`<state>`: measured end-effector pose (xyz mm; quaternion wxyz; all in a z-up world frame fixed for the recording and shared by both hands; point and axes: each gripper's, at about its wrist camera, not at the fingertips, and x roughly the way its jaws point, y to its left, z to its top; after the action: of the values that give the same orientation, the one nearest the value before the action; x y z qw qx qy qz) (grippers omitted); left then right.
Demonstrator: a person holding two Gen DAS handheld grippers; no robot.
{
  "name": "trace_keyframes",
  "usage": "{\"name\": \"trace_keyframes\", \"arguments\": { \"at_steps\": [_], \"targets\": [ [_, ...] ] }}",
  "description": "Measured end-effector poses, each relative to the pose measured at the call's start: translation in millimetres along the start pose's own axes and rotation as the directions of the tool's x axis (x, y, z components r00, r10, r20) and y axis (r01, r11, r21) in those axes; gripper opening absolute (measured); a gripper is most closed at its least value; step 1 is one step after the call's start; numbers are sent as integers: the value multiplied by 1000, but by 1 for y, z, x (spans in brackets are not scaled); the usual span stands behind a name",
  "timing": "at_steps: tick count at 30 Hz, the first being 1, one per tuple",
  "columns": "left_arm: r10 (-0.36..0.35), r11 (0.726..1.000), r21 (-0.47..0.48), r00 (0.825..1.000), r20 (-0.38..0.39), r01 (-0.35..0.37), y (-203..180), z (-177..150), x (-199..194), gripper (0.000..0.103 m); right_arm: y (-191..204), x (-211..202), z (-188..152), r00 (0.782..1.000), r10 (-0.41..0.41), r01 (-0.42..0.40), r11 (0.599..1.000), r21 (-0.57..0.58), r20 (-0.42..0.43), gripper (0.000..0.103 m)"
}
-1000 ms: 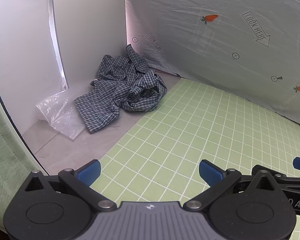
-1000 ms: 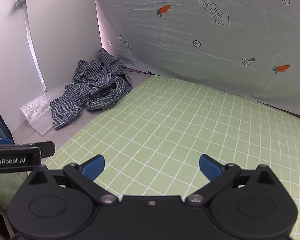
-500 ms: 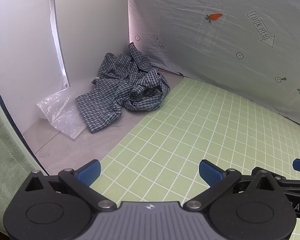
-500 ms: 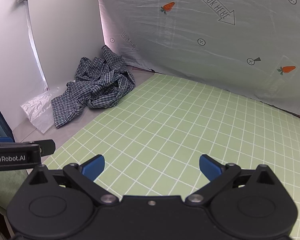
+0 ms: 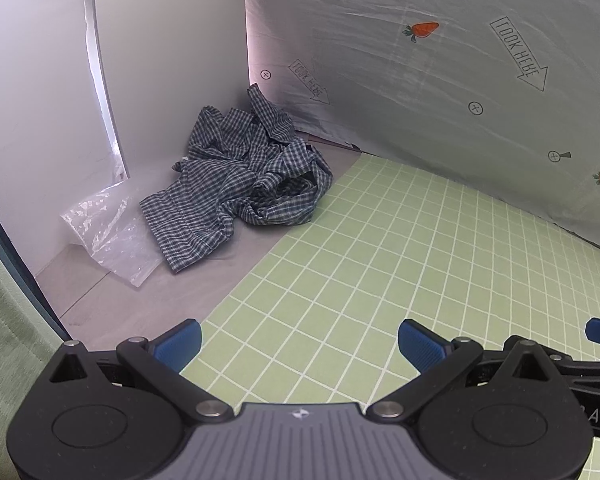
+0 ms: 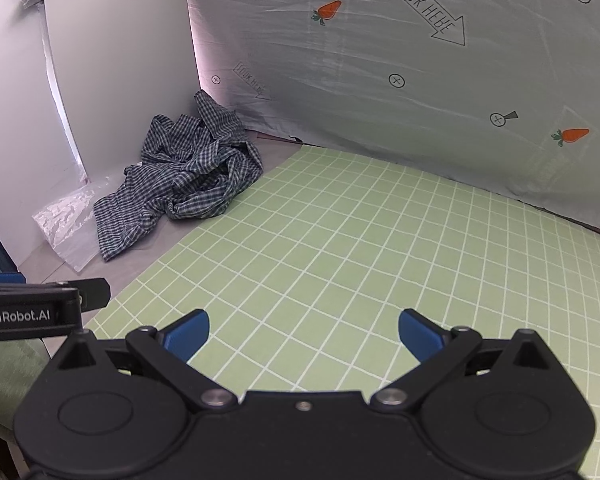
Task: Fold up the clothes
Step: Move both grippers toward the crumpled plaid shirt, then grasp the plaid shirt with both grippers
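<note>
Both claws are spread wide with nothing between the blue pads. The left claw (image 5: 299,343) hovers low over the near-left edge of the pale green mat with a white grid (image 5: 400,264), and the right claw (image 6: 303,335) sits over the same mat a bit further in. In the left wrist view you can catch a sliver of the right claw poking in at the lower right, just one blue tip and some black linkage, the rest cut off by the frame. Same deal the other way: in the right wrist view the left one shows only as a black bar with "GenRobot.AI" lettering at the left edge.

The crumpled dark blue and white checked shirt (image 5: 240,184) is heaped in the far left corner, well apart from both claws. It lies on the grey bench (image 5: 172,296) beside the mat, with one fold right at the mat's edge. It's so bunched up I can't tell collar from sleeves; one flat panel trails toward the camera and a peak of cloth leans against the backdrop.

Just left of the shirt there's a wrinkled clear plastic bag (image 5: 108,232), partly tucked under the shirt's edge. Behind everything: white panels (image 5: 172,52) and a grey fabric backdrop printed with carrots and "LOOK HERE" arrows (image 5: 440,92). Bottom left in the left wrist view is some green fabric, can't tell what it is.
</note>
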<state>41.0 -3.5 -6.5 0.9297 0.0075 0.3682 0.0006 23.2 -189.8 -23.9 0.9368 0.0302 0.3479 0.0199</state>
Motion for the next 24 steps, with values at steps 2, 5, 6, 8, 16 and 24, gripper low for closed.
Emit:
{"name": "trace_keyframes", "arguments": {
  "at_steps": [2,5,6,8,16,24],
  "targets": [
    [-4,1000,2,1000,-3,4,-1,1,3,103,0,2,1,1000,-5,5,1000,2,-4,102],
    [-10,1000,8,1000,-8,10,-3,5,10,103,-1,6,2,1000,-14,14,1000,4,-10,102],
    [-11,1000,12,1000,-9,11,-4,6,12,103,-1,8,2,1000,-16,17,1000,4,-12,102],
    [-13,1000,17,1000,-11,13,-6,9,17,103,-1,12,3,1000,-19,19,1000,5,-14,102],
    [-14,1000,14,999,-38,15,-8,27,48,103,-3,37,20,999,-45,45,999,1,-3,102],
    [66,997,-42,995,-79,-69,11,60,100,103,-1,89,49,997,-72,72,997,-20,-4,103]
  ]
}}
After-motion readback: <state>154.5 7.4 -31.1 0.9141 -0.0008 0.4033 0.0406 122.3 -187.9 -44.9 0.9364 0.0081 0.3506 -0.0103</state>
